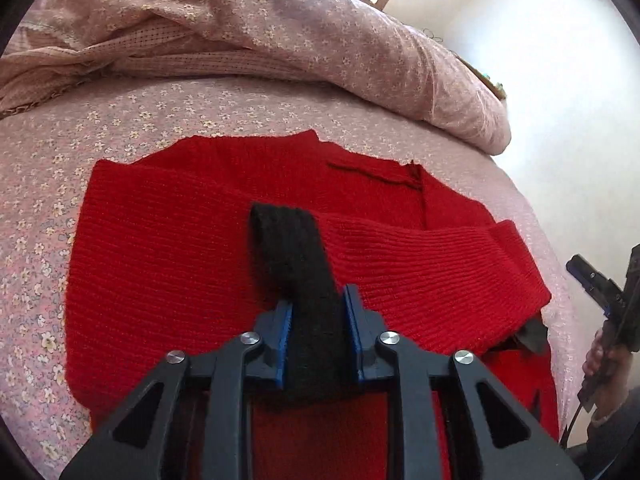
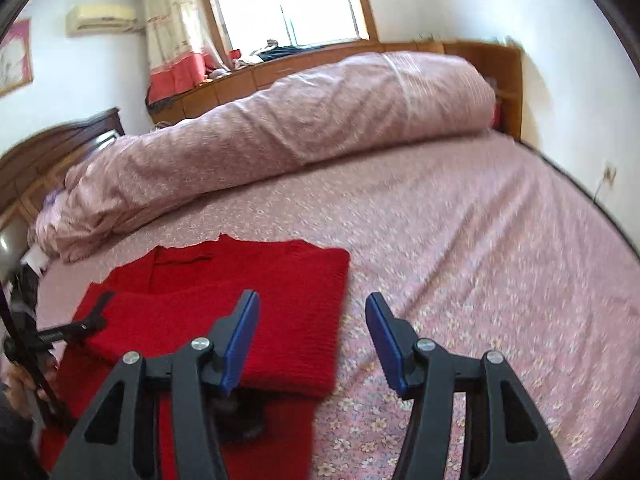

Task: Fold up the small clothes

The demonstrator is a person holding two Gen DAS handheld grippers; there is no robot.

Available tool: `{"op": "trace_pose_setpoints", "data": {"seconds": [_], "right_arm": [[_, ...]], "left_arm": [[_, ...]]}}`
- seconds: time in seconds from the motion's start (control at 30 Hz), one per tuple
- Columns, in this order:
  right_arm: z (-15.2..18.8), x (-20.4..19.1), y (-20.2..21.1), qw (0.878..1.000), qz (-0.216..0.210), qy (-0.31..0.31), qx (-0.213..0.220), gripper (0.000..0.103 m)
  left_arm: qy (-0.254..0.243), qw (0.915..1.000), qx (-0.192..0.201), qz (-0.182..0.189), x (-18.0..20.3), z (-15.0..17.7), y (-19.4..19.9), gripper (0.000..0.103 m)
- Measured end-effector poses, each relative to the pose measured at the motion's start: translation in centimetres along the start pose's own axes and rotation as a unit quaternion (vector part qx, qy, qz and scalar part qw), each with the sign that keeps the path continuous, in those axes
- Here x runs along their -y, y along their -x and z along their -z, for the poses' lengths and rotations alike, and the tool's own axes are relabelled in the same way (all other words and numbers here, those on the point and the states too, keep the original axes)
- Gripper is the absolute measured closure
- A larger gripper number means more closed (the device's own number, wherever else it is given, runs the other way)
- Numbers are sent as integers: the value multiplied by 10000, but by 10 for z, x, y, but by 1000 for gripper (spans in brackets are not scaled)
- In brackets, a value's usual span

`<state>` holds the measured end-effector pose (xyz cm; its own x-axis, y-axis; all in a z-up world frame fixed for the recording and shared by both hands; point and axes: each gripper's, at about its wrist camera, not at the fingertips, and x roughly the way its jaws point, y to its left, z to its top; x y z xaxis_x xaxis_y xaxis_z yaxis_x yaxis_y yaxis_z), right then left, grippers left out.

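A red knitted sweater (image 1: 192, 240) lies partly folded on the bed; it also shows in the right wrist view (image 2: 280, 300). My left gripper (image 1: 318, 300) is shut on the sweater's black cuff (image 1: 296, 264), which lies over the red body. A folded sleeve (image 1: 432, 280) crosses the sweater to the right. My right gripper (image 2: 312, 300) is open and empty, above the sweater's right edge and the sheet. It appears at the right edge of the left wrist view (image 1: 600, 288). The left gripper shows at the far left of the right wrist view (image 2: 92, 316).
The bed has a pink floral sheet (image 2: 480, 260). A rolled pink duvet (image 2: 300, 120) lies along the far side. A wooden headboard (image 2: 60, 144) is at the left, and a wooden window ledge with a curtain (image 2: 176, 40) is behind.
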<state>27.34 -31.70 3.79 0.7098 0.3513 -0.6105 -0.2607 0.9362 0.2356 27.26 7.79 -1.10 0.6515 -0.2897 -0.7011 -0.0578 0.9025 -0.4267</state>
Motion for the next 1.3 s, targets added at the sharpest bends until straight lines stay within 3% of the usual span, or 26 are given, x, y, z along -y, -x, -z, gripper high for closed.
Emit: {"op": "trace_pose_setpoints", "data": {"seconds": [0.07,0.1,0.17,0.2,0.33,0.47,0.7,0.8,0.97,1.07,1.13,1.3], "right_arm": [[3,2,-7,9998,-138,-56,-130,56],[5,1,-12,9995,-196,-29,-228,69],[8,-8,-19,9989,-239,133,-387,86],[10,-14,-21,9984,-264,253,-421,89],[16,-34,-36,9960,-166,563,-671,89],[33,-26,-70,9881,282,369,-1469,89],[23,-20,-58,9941,46,84,-1077,91],[29,-20,-69,9898,251,199,-1391,91],[23,-23,-56,9921,161,232,-1224,89],[25,-22,-36,9933,54,266,-1123,82],[32,-22,-18,9938,-161,139,-1090,66],[71,-25,8,9880,-427,173,-1475,64]], "left_arm": [[54,9999,138,51,-3,0,4,92],[69,9998,188,35,-4,-2,5,93],[64,9994,327,37,-4,-4,12,94],[43,9992,395,4,-4,-5,15,94],[-116,9988,405,-259,-3,-8,16,91],[-116,9987,-44,-485,-7,-2,-2,85],[-65,9981,2,-608,-11,-6,9,77],[-24,9975,-28,-703,-16,-7,14,77],[-237,9961,-28,-854,-22,-2,40,77],[-413,9935,42,-1059,-24,13,69,77],[-277,9929,169,-1142,-26,31,88,77],[-98,9938,-229,-1087,-30,86,125,77]]}}
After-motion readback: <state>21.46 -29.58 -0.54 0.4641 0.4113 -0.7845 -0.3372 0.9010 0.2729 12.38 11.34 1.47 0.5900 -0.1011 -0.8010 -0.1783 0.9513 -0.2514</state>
